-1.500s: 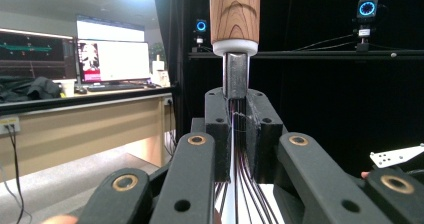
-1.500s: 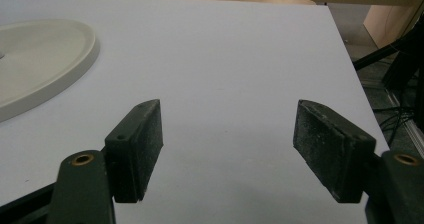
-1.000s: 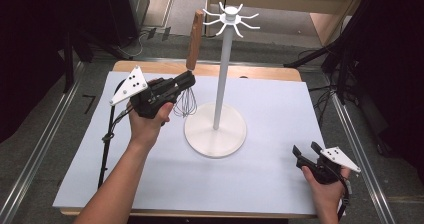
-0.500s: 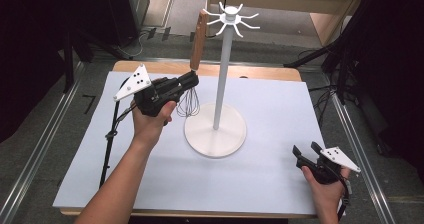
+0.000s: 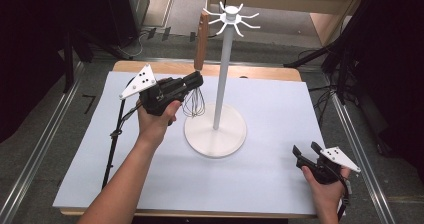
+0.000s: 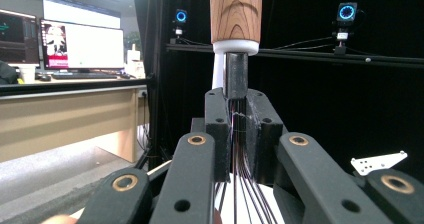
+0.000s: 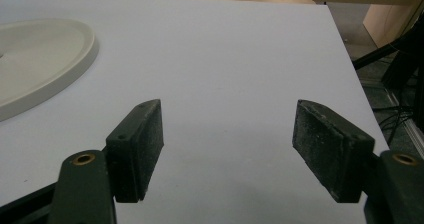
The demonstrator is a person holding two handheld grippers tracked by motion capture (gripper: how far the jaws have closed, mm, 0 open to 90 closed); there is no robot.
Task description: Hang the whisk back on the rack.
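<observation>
A whisk with a wooden handle (image 5: pixel 201 41) stands upright in the air, with its wire loops (image 5: pixel 194 104) hanging below. My left gripper (image 5: pixel 195 80) is shut on the metal neck just under the handle. In the left gripper view the handle (image 6: pixel 236 11) rises above the jaws of that gripper (image 6: pixel 236 129) and the wires (image 6: pixel 245 184) run down between them. Just right of the whisk is a white stand (image 5: pixel 222 79) with a ring of hooks (image 5: pixel 231 18) on top. My right gripper (image 5: pixel 305 150) rests low at the table's front right, open and empty (image 7: pixel 227 149).
The stand's round white base (image 5: pixel 215 131) sits mid-table on a pale sheet (image 5: pixel 270 184), and its rim (image 7: pixel 40 59) lies left of the right gripper. A cable (image 5: pixel 112 139) trails from the left gripper across the sheet's left side. Dark equipment surrounds the table.
The left gripper and the whisk have shifted slightly right, bringing the handle closer to the stand's pole and hooks. The right gripper has stayed where it was.
</observation>
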